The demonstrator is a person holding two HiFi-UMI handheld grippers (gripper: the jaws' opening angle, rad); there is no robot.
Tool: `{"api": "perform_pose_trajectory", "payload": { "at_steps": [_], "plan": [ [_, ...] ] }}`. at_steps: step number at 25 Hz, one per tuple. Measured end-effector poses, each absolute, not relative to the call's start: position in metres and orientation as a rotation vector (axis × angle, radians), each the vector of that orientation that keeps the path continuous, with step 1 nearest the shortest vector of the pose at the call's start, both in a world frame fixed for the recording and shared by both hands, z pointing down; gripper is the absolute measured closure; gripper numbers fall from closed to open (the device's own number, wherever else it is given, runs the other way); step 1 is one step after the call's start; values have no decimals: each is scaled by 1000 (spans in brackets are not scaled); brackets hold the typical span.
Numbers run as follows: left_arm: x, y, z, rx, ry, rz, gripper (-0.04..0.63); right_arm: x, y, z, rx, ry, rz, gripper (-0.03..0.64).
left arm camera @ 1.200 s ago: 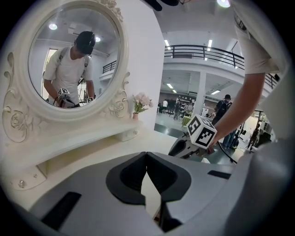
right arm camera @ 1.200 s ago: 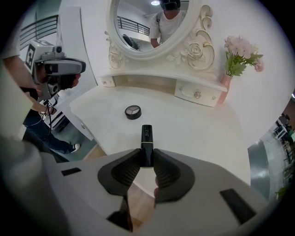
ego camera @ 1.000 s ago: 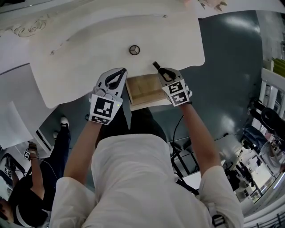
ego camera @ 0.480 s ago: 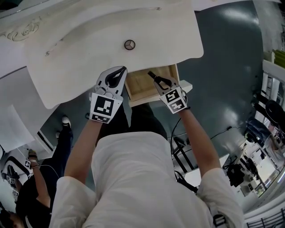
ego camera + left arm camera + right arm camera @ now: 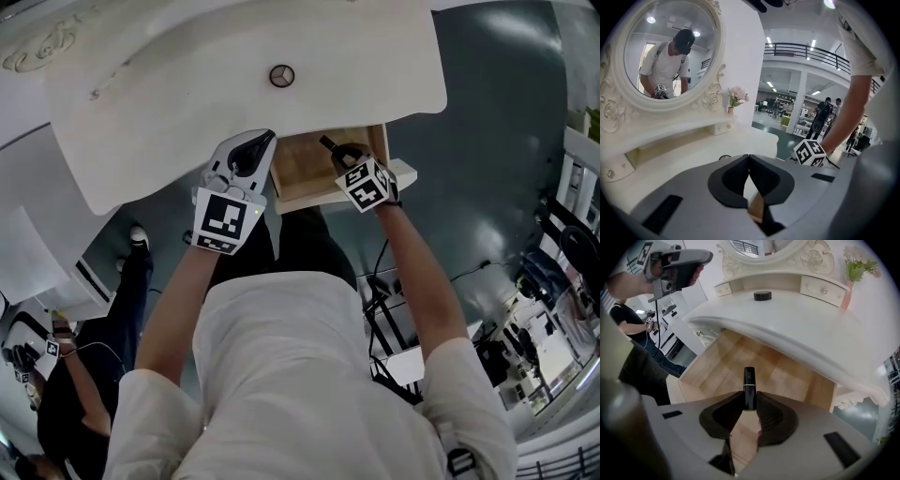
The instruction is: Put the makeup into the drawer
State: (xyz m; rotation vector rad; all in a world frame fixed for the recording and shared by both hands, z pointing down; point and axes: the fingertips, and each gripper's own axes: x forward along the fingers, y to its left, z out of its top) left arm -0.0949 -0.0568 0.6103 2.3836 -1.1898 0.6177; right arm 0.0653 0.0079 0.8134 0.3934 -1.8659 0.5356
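Upper centre of the head view, over the open wooden drawer (image 5: pixel 305 173) under the white dressing table (image 5: pixel 187 103): my right gripper (image 5: pixel 336 153) pinches a black lipstick (image 5: pixel 749 385) w/ a gold band. The tube stands betw. the pads and sticks out past the tips, seen against the drawer's bare floor; can't tell if it touches. Just left, my left gripper (image 5: pixel 262 141) hangs at the table's front edge, jaws pressed together, nothing betw. them. A small round black item (image 5: pixel 281 76) sits on the tabletop, upper middle. Left gripper view: oval mirror (image 5: pixel 670 47) upper left, pink flowers (image 5: pixel 736 96) at centre.
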Motion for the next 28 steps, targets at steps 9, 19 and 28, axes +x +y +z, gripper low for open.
{"api": "perform_pose_trajectory", "payload": {
  "at_steps": [9, 19, 28],
  "plan": [
    [-99, -44, 627, 2344, -1180, 621, 580, 69, 8, 848, 386, -1774, 527, 512],
    [-113, -39, 634, 2325, -1181, 628, 580, 75, 7, 869, 378, -1707, 525, 507],
    [-111, -32, 634, 2336, -1173, 632, 580, 74, 7, 861, 358, -1702, 546, 397]
  ]
}}
